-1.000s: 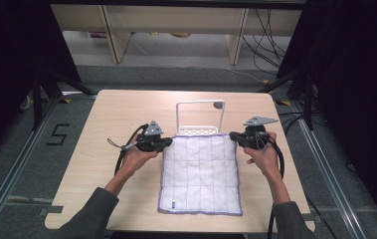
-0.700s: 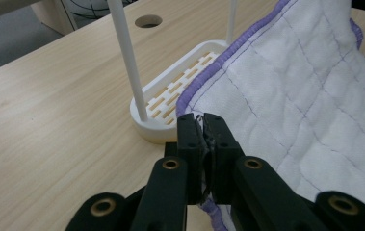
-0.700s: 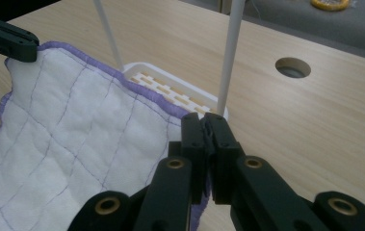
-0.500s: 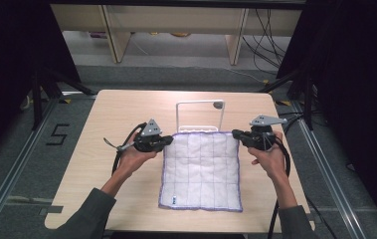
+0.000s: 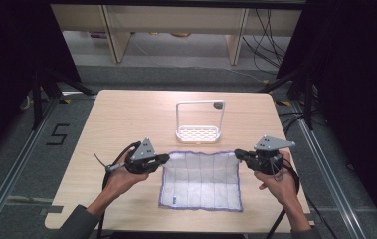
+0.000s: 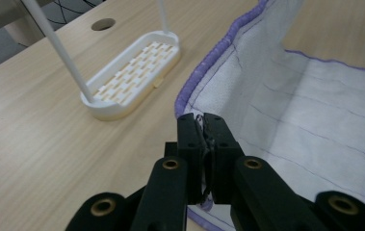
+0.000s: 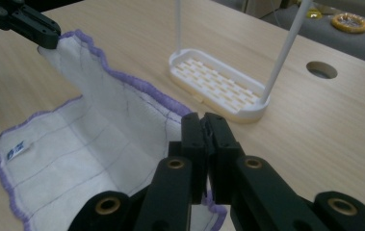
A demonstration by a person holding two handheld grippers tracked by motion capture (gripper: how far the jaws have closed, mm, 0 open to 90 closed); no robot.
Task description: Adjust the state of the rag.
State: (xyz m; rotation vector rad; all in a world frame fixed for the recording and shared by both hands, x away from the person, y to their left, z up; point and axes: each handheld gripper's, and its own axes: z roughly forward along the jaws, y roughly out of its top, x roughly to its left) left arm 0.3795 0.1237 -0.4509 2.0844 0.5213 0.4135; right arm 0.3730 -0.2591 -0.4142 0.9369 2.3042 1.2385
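Both tongs, left tongs [image 5: 164, 158] and right tongs [image 5: 237, 154], are clamped tight on the cloth's [image 5: 201, 181] far corners (edge taut between them), just this side of the white rack [image 5: 199, 133], its near half on the desk [image 5: 126, 114].

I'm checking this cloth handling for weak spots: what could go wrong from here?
The left hand-held gripper and right hand-held gripper each pinch only the very corner of the cloth, so a corner might slip free under tension. The near edge rests on the table and could drag or bunch. The white rack stands just beyond the lifted edge, so a forward swing might snag or tip it.
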